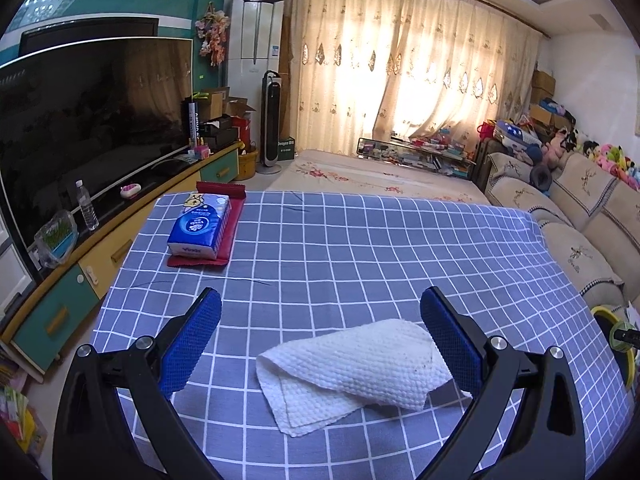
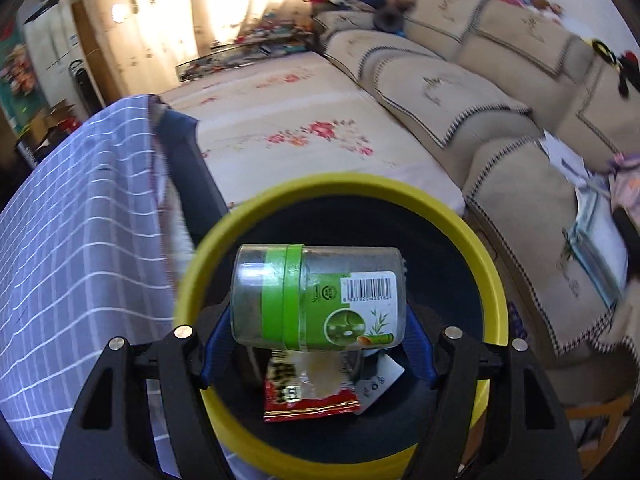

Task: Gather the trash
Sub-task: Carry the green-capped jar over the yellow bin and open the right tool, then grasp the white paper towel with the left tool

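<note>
Green-banded jar (image 2: 316, 298) clamped sideways in the downward-tilted right gripper (image 2: 318, 320) above the yellow bin (image 2: 486, 264).

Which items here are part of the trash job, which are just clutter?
Job:
- clear jar with green band, held sideways by right gripper over the bin
- yellow-rimmed bin, red wrapper already inside
- crumpled paper towel between the open left gripper's fingers

Lying about:
- tissue pack
- water bottle
- TV
- sofa

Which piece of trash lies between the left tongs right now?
The crumpled white paper towel on the checked cloth; the red wrapper under the blue tissue pack lies far off.
</note>
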Available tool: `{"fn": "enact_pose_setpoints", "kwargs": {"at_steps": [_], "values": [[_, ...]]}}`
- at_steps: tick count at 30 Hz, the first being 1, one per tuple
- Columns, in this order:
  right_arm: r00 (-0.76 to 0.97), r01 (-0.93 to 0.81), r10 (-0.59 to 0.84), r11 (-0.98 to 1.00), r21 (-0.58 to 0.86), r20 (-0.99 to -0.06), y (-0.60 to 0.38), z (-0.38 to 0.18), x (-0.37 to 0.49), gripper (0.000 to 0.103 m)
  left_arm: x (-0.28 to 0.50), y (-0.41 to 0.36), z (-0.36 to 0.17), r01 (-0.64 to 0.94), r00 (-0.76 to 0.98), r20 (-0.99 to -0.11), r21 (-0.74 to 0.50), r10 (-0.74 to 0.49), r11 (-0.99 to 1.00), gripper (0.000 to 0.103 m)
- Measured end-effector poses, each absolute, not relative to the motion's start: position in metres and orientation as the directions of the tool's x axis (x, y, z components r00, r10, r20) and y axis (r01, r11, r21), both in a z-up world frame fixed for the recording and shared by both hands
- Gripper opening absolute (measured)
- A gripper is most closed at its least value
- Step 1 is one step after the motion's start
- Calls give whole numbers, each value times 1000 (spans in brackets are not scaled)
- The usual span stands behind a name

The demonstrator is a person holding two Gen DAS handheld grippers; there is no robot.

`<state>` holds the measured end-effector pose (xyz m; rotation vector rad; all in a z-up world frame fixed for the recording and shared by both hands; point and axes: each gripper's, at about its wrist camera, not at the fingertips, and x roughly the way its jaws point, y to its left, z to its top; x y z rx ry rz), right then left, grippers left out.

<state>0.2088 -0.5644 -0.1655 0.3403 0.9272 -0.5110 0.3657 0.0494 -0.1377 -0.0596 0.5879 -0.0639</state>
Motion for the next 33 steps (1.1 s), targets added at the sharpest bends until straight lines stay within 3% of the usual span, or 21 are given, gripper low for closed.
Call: {"fn": "enact_pose_setpoints", "kwargs": {"at_steps": [4,16,28,33], "values": [[481,582,-289,811,55,-828,-573,-169,205,82,366,44,-139,63,825,-559,-63,-88,996,98],[543,541,-266,836,89,-797,-552,-146,206,85,373,29,-149,182,748,-621,-147,-234,972,98],[562,522,-250,846,104,-789,-544,-140,200,85,393,10,-183,186,640,-742,-103,-200,977,98],[566,514,-244,851,106,-787,-541,-138,197,86,397,12,-190,177,620,-759,-112,-199,978,80]]}}
